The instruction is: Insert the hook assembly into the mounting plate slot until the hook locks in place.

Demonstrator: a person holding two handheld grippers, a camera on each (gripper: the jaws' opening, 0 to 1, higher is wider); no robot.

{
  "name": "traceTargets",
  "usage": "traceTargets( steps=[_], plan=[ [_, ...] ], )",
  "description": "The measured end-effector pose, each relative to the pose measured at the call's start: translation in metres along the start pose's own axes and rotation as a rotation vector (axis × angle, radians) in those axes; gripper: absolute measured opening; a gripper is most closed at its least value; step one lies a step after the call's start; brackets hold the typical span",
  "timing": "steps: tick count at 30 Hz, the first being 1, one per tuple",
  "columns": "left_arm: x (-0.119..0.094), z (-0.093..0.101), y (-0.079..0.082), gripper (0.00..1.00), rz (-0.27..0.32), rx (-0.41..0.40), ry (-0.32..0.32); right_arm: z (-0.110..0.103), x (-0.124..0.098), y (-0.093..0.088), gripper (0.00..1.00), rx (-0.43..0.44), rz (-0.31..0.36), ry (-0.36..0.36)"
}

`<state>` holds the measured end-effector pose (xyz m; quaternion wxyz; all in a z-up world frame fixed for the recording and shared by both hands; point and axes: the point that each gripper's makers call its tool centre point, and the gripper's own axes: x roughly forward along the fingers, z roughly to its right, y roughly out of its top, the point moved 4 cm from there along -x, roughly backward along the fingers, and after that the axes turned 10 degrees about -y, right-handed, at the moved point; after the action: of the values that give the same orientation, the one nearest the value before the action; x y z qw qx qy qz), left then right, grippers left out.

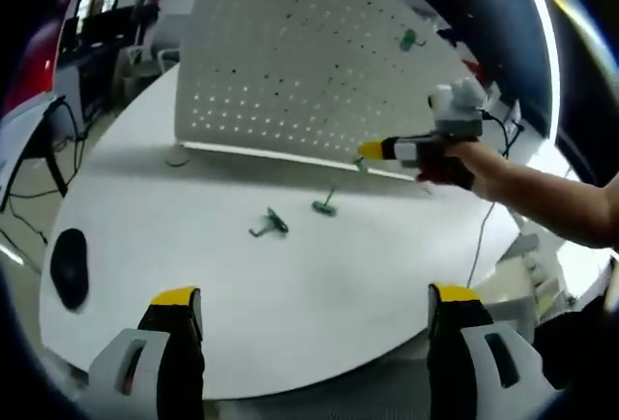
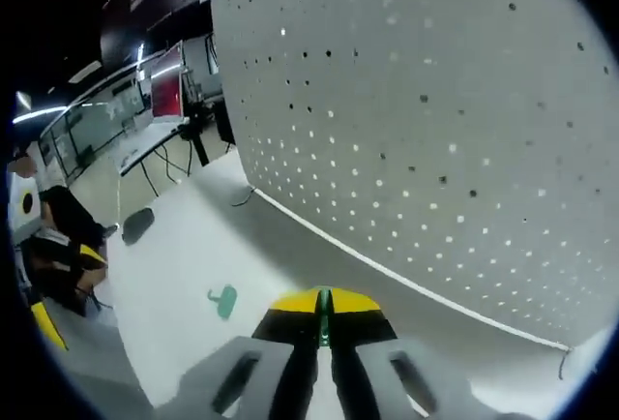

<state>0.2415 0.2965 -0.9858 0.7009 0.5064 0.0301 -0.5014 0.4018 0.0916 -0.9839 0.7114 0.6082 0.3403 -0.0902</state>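
A white perforated mounting plate (image 1: 290, 62) stands upright at the back of the round white table (image 1: 319, 294). One green hook (image 1: 411, 41) hangs on it, high on the right. Two more green hooks (image 1: 269, 225) (image 1: 325, 205) lie on the table in front. My right gripper (image 1: 370, 151), held by a hand, is close to the plate's lower edge. In the right gripper view its jaws (image 2: 324, 306) are shut on a thin green hook (image 2: 324, 328) facing the plate (image 2: 435, 149). My left gripper (image 1: 314, 296) is wide open over the table's near edge.
A black mouse (image 1: 70, 265) lies at the table's left edge, also in the right gripper view as the mouse (image 2: 138, 224). A cable (image 1: 482, 236) drops off the right side. Desks and monitors stand beyond the table on the left.
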Motion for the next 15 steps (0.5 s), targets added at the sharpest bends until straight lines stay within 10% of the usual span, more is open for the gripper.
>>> traceTargets(
  steps=[11,15],
  plan=[
    [-0.005,0.016,0.037,0.96,0.065,0.056,-0.023,-0.034,-0.063,0.022,0.00,0.068,0.166,0.103],
    [0.003,0.034,0.046,0.90,0.086,0.057,-0.087,-0.075,-0.103,0.022,0.00,0.226,0.244,0.241]
  ],
)
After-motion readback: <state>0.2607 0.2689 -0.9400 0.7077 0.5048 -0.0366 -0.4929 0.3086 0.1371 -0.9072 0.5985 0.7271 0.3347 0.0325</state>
